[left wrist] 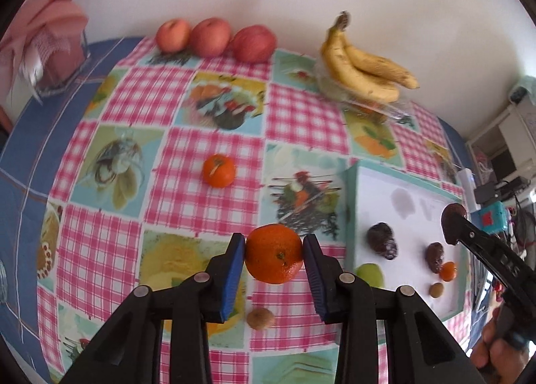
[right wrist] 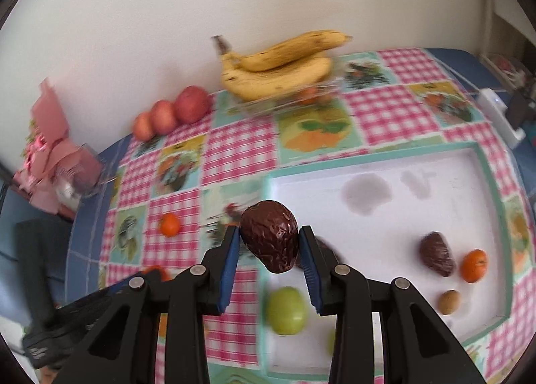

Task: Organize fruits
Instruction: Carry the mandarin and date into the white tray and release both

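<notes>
My left gripper is shut on an orange tangerine, held above the checked tablecloth. A second tangerine lies on the cloth farther off, and a small brown fruit lies just below the held one. My right gripper is shut on a dark wrinkled date, hanging over the left edge of the white tray. In the tray lie a green fruit, another date, a small tangerine and a small brown fruit. The right gripper also shows at the right of the left wrist view.
Three red apples line the wall at the back. A bunch of bananas rests on a clear dish. A pink bouquet in a clear vase stands at the back left. A white power strip lies right of the tray.
</notes>
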The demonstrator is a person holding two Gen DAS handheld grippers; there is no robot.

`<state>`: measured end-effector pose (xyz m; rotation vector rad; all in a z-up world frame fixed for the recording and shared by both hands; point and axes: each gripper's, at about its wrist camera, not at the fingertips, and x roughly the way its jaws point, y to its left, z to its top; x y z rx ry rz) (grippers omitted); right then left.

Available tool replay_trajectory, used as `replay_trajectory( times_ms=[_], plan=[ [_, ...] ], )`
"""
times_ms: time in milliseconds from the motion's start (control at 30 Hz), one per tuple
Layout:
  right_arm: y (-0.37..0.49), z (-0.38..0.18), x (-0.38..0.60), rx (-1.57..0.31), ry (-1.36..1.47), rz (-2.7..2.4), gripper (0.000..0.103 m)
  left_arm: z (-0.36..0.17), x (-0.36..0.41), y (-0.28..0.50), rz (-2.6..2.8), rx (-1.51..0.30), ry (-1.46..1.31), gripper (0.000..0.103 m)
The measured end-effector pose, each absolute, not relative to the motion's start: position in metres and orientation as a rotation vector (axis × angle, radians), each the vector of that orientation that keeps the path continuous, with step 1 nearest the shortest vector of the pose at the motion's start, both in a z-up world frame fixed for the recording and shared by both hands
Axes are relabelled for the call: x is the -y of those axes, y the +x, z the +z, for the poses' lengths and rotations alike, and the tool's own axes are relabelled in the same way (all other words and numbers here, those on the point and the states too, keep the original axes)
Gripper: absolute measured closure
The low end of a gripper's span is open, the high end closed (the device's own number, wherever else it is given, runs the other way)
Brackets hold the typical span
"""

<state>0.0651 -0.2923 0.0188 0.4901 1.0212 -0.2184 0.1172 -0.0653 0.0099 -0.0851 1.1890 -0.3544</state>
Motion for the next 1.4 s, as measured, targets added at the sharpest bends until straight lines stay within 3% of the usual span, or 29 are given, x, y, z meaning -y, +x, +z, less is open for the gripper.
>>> replay_trajectory(
  times_ms=[400, 700, 900, 1400],
  plan=[
    [0.017, 0.03, 0.375, -0.959, 0.547, -0.448, 0.065, 0.04, 0.127, 0.089, -0.524, -1.113, -0.026, 0.065],
    [0.006, 0.04, 0.393, -0.926, 0.536, -0.491, 0.065, 0.011, 0.198, 0.07, -0.658, -1.146, 0.064, 0.065],
    [0.012, 0.015, 0.401, -0.959, 0.547, -0.484, 0.065, -0.022, 0.227, 0.067, -0.672, -1.212, 0.116, 0.065],
    [0.014, -0.041, 0.42, -1.057, 0.586, -0.535, 0.065, -0.042, 0.233, 0.07, -0.643, -1.261, 0.127, 0.065]
  ],
)
